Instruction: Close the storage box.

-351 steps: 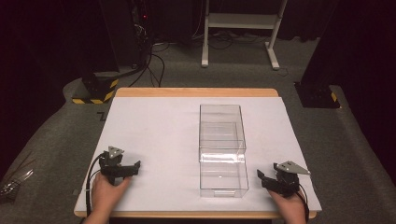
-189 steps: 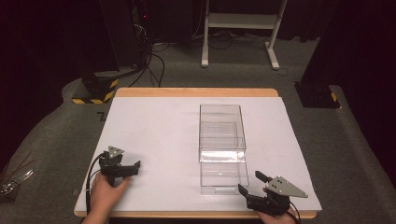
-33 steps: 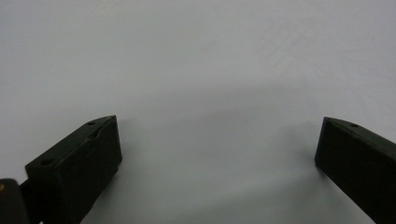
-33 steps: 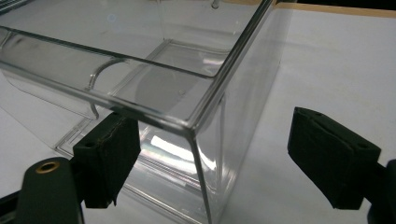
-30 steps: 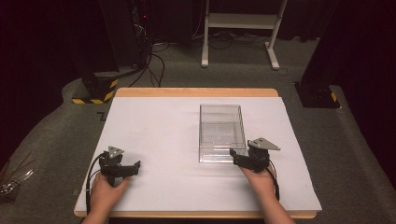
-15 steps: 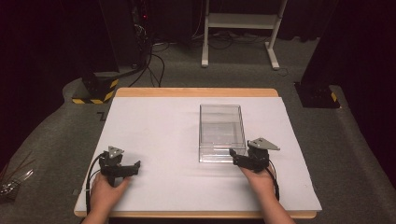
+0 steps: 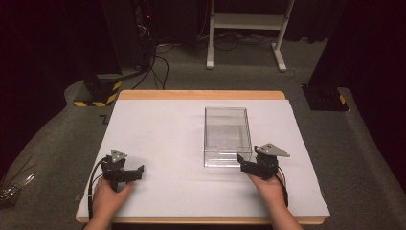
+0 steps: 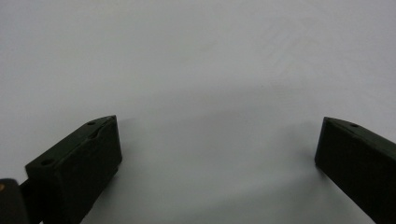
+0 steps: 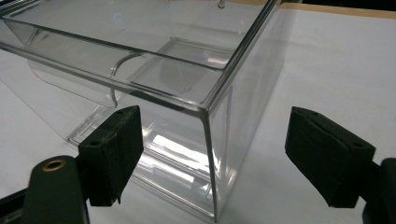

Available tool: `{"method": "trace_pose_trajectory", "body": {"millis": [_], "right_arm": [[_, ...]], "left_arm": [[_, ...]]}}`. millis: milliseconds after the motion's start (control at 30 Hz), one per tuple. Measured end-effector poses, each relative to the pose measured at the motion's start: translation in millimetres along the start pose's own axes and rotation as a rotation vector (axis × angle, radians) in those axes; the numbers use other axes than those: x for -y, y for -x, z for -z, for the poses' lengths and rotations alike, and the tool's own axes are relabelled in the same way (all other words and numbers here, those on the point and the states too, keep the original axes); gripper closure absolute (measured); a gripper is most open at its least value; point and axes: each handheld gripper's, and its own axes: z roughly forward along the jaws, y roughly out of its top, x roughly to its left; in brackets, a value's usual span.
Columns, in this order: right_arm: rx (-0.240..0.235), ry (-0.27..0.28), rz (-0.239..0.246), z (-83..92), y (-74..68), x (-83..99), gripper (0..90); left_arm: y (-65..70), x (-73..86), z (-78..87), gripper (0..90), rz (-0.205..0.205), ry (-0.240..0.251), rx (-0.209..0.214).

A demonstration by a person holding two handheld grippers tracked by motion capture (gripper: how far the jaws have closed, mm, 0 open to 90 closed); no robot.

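1. The clear plastic box (image 7: 227, 136) sits right of centre on the white table sheet (image 7: 163, 134). Earlier a drawer stuck out of it toward the person; now the drawer is pushed in, and the box looks shorter.
2. In the right gripper view, the box's near right corner (image 9: 205, 154) stands between the jaws, and the drawer front with its curved notch shows behind the left jaw.
3. The right gripper (image 7: 245, 164) is at that near corner, jaws spread wide and gripping nothing. It has barely moved in the last second.
4. The left gripper (image 7: 134, 171) rests well apart on the bare sheet, jaws open and empty, unmoved throughout.
5. The closing looks done; I would judge the right hand is about to pull back.
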Motion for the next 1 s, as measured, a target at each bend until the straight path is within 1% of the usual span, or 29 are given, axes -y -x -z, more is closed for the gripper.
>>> {"method": "trace_pose_trajectory", "body": {"millis": [233, 500, 700, 1000], "right_arm": [[-0.005, 0.006, -0.003, 8.9, 0.1, 6.2, 19.6], [0.000, 0.012, -0.007, 22.3, 5.7, 16.6, 19.9], [0.026, 0.005, -0.017, 32.9, 17.9, 25.4, 20.0], [0.089, -0.025, -0.032, 50.1, 41.6, 44.3, 20.2]], "left_arm": [[0.0, 0.0, 0.0, 0.7, 0.000, 0.000, 0.000], [0.0, 0.0, 0.0, 0.7, 0.000, 0.000, 0.000], [0.0, 0.0, 0.0, 0.7, 0.000, 0.000, 0.000], [0.2, 0.1, 0.0, 0.7, 0.002, 0.000, 0.000]]}}
